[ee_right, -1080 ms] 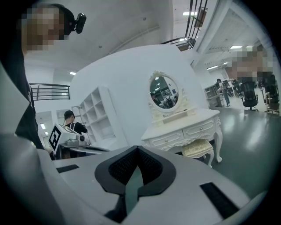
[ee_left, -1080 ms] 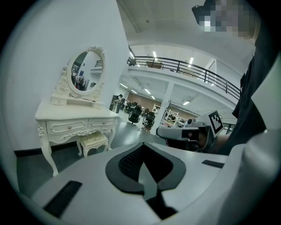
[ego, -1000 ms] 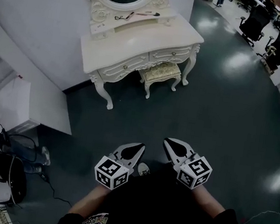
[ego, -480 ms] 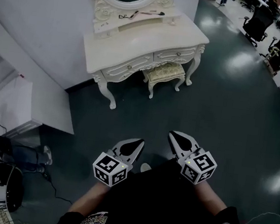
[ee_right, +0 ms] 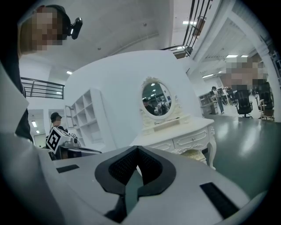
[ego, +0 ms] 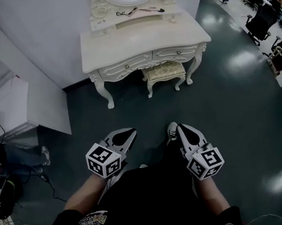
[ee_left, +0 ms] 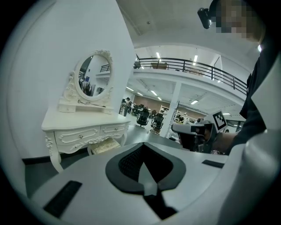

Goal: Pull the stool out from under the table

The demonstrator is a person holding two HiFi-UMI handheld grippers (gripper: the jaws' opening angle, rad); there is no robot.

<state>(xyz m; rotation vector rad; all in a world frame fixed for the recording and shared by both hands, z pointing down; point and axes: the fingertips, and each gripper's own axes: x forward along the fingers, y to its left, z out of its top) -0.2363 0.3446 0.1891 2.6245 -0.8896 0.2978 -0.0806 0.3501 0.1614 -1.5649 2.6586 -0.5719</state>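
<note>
Nothing of the pull is done yet: the stool point(ego: 163, 72) stands tucked under the table point(ego: 139, 45), at about 12 o'clock from both tools and well apart from them. The left tool point(ego: 126, 132) and the right tool point(ego: 181, 129) have their jaws closed together, empty and touching nothing. Reaching, gripping and pulling all remain.

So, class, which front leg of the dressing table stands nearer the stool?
The right front leg, as the person faces it: the stool sits close beside it, while the left front leg stands clearly farther off.
</note>
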